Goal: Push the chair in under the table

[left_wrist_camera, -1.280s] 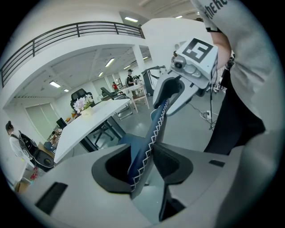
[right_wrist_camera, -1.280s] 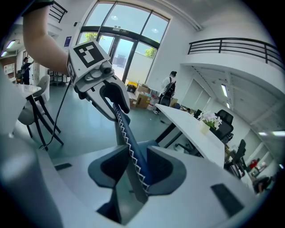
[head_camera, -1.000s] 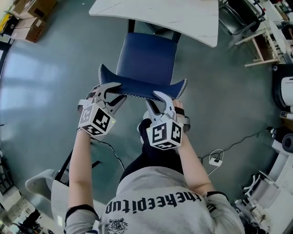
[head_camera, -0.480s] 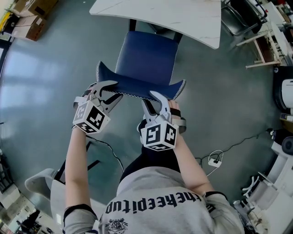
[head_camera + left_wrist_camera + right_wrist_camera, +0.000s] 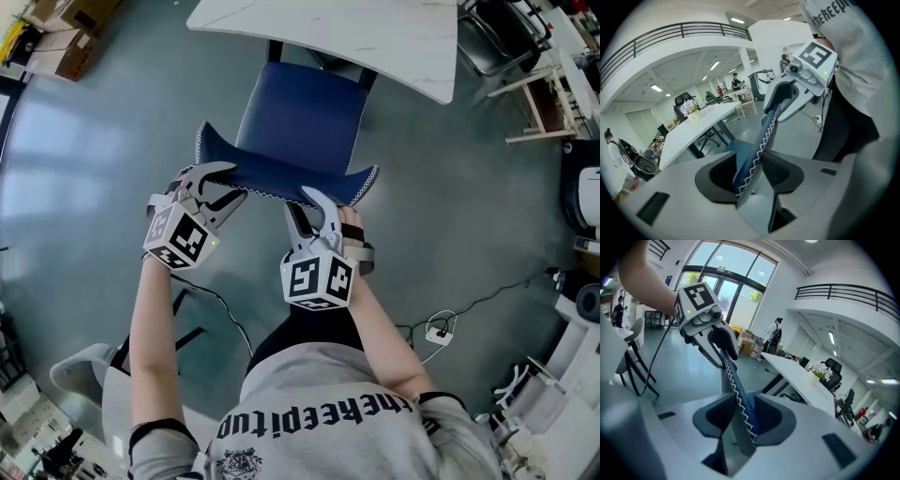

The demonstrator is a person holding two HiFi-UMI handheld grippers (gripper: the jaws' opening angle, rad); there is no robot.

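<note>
- Now the left gripper (image 5: 236, 180) loosens: its jaws have just been opening around the chair backrest (image 5: 281, 174).
- Right gripper (image 5: 300, 202) clamps it; seat (image 5: 302, 114) front meets the table (image 5: 328, 33)'s near edge, push likely ending.

- The table (image 5: 394, 37) runs off the top edge of the head view, so we only get its near side.
- The chair (image 5: 300, 122) has the front of its seat tucked under the tabletop, and the seat hides most of its legs from us.
- The cardboard boxes (image 5: 61, 42) up in the left corner get clipped by the edge.
- The person (image 5: 736, 82) way back in the left gripper view is too small for us to tell much.
</note>
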